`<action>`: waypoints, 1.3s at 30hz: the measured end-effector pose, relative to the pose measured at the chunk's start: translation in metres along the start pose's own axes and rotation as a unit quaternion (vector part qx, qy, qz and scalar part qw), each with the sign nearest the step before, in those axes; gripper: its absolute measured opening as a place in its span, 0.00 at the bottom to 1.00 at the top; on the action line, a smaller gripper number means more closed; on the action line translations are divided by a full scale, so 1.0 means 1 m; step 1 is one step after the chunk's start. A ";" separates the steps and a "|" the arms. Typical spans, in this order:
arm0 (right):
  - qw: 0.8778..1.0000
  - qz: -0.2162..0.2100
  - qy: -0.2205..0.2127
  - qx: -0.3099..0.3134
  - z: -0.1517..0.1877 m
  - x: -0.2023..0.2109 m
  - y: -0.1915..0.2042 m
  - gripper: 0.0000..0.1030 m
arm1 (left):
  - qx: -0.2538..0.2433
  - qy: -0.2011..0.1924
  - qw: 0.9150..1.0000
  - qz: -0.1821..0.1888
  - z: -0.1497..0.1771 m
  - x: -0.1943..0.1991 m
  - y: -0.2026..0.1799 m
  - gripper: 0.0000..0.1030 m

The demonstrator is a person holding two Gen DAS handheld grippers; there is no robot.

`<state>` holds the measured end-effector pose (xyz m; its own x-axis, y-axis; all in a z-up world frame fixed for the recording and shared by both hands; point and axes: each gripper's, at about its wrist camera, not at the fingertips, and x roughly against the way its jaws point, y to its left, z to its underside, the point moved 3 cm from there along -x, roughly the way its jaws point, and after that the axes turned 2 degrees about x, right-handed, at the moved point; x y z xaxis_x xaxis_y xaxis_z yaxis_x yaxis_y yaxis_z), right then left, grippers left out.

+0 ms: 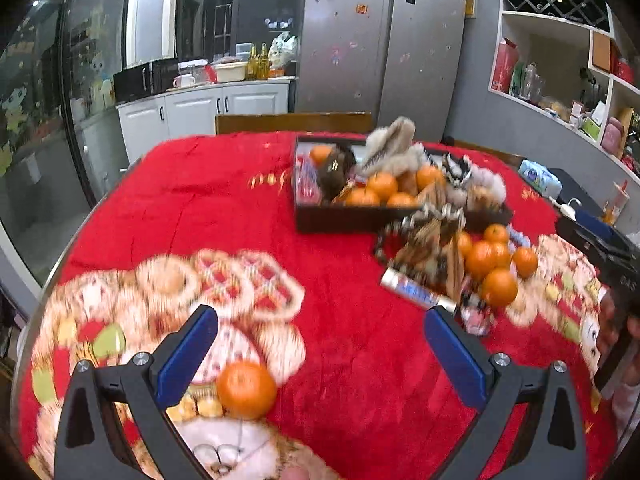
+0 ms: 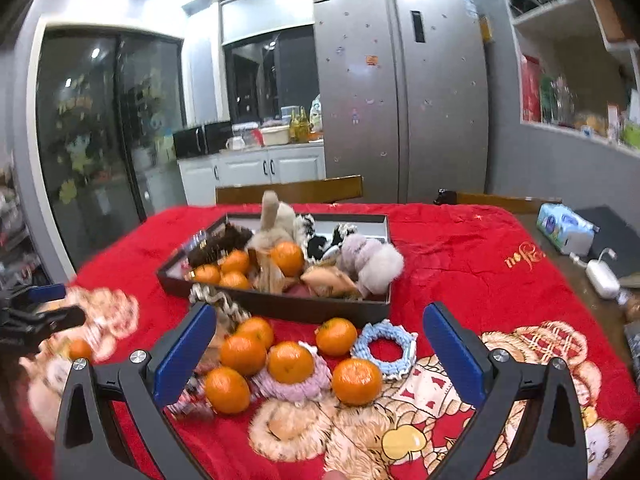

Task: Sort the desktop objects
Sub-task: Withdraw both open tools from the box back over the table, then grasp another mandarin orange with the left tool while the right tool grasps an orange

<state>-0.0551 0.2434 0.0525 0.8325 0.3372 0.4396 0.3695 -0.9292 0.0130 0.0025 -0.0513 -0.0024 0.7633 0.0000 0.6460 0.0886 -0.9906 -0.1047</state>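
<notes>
A dark tray [image 1: 352, 218] [image 2: 280, 306] on the red tablecloth holds tangerines, fluffy scrunchies and snack packs. Beside it lies a loose pile of tangerines [image 1: 498, 286] [image 2: 290, 362], scrunchies [image 2: 384, 350] and a snack bar [image 1: 416, 290]. One tangerine [image 1: 247, 390] [image 2: 80, 349] lies alone between the fingers of my left gripper [image 1: 320, 332], near the left one. That gripper is open and empty. My right gripper [image 2: 320, 332] is open and empty above the loose pile. The left gripper shows at the left edge of the right wrist view [image 2: 36, 316].
A blue tissue pack [image 2: 564, 230] [image 1: 540, 178], a white charger [image 2: 602, 278] and a black case [image 1: 600, 244] sit at the table's right side. Wooden chair backs [image 1: 294, 122] stand behind the far edge.
</notes>
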 end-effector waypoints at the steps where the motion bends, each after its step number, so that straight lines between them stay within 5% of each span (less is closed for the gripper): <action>1: 1.000 0.004 0.008 0.013 0.004 -0.003 0.004 1.00 | 0.002 0.001 1.000 -0.006 0.004 -0.001 0.001 1.00; 5: 0.999 -0.009 0.035 0.015 0.014 -0.017 0.008 1.00 | 0.014 0.036 0.999 -0.007 0.020 -0.010 0.006 1.00; 13: 0.995 -0.018 0.092 -0.024 0.037 -0.044 -0.010 0.98 | 0.015 0.040 0.999 -0.030 0.031 -0.019 0.011 1.00; 20: 0.976 -0.041 0.179 -0.116 0.060 -0.073 -0.037 0.64 | 0.042 0.095 0.994 -0.019 0.038 -0.044 0.020 0.99; 24: 0.974 -0.044 0.175 -0.137 0.063 -0.073 -0.044 0.48 | 0.057 0.088 0.994 -0.004 0.038 -0.042 0.024 0.99; 29: 0.974 -0.037 0.177 -0.136 0.065 -0.072 -0.044 0.39 | 0.057 0.087 0.995 0.001 0.039 -0.040 0.024 0.98; 33: 0.974 -0.039 0.177 -0.139 0.064 -0.072 -0.046 0.39 | 0.042 0.084 0.996 0.011 0.038 -0.038 0.017 0.84; 39: 0.974 -0.038 0.176 -0.139 0.061 -0.073 -0.045 0.38 | 0.050 0.074 0.996 0.026 0.035 -0.034 0.018 0.41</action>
<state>-0.1071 0.2702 -0.0352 0.5952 0.3794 0.7084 0.2578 -0.9251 0.2789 0.0007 -0.0644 -0.0521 0.6661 -0.0791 0.7416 0.1206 -0.9698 -0.2118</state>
